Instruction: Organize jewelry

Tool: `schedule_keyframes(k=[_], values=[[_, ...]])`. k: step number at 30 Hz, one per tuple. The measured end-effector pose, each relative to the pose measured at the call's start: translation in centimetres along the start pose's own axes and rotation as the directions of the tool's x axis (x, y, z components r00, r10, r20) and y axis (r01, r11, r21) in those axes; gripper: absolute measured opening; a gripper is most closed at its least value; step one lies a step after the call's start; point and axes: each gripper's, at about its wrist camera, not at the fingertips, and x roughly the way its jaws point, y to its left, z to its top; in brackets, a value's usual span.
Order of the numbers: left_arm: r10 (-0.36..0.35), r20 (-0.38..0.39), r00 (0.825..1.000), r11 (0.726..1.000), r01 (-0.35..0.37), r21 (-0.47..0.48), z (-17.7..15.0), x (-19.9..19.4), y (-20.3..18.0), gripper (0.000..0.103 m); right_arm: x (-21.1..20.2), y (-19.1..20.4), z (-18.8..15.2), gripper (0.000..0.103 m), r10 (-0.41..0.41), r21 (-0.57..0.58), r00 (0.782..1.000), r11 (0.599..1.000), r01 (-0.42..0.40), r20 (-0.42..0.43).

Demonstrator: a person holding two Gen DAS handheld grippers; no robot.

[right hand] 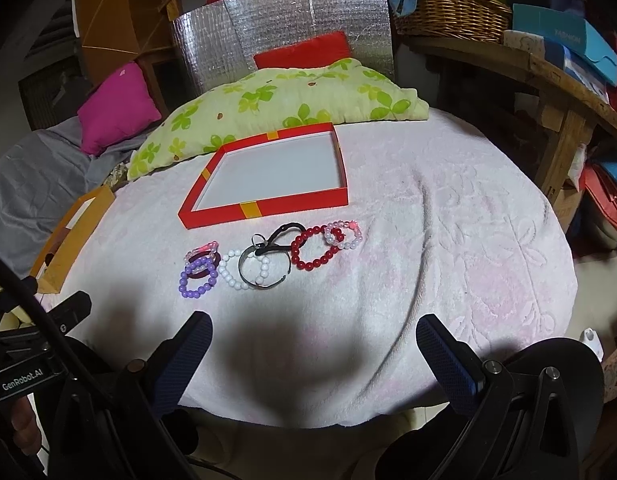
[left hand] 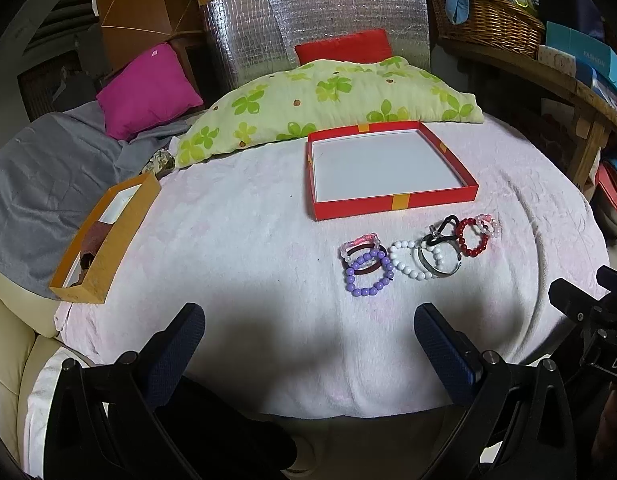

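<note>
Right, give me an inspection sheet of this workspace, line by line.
Surface: pale pink textured blanket, rumpled, shadowed at the near edge.
Job's things: shallow red cardboard tray, empty; purple, white and red bead bracelets, silver metal bangle and black hair tie, overlapping on the blanket.
Clutter: orange cardboard box at the left edge.
Grippers: left gripper and right gripper open, empty.
Cables: black cable, beside the left gripper.
Surroundings: green floral pillow, wicker basket, wooden shelf.

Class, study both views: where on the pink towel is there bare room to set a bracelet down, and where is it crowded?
Free: inside the red shallow box, and towel right of the red bead bracelet. Crowded: the row from the purple bead bracelet rightwards.
</note>
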Motion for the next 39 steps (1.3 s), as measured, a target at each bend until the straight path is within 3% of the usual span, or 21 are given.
schedule_keyframes(k=[39], values=[[-0.011, -0.029, 1.000, 1.000, 0.011, 0.003, -0.6, 0.9, 0.1, 0.103, 1.2, -0.3, -0.3, 0.103, 0.008, 0.030, 0.999, 1.000, -0.007, -0.044]])
